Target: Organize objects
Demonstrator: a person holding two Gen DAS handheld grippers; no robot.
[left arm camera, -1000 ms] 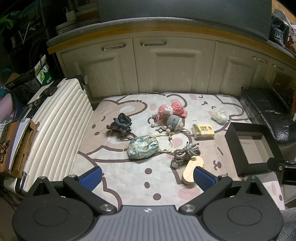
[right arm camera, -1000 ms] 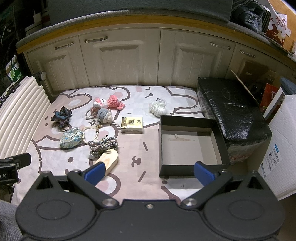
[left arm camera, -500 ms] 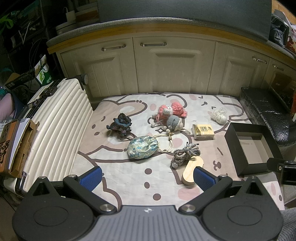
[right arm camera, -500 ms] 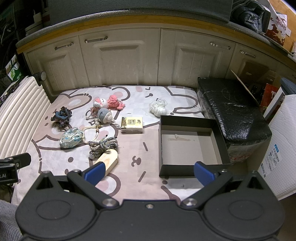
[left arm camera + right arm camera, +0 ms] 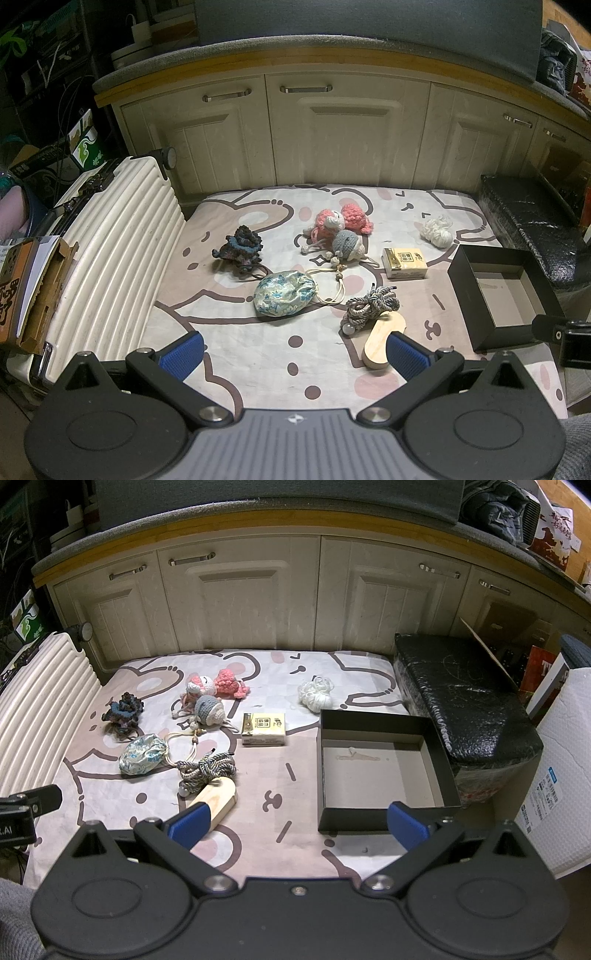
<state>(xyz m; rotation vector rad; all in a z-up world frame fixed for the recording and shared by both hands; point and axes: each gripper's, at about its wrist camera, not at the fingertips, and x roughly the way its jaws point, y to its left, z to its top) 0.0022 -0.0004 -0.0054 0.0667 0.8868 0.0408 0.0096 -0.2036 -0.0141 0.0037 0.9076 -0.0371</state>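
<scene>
Cartoon-print mat lies before cream cabinets; both grippers' jaws spread wide, holding nothing.

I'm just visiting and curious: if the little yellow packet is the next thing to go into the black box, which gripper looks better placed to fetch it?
Probably the right gripper. In its view the yellow packet lies ahead, beside the empty black box. The left gripper, also open, faces the blue pouch.
</scene>
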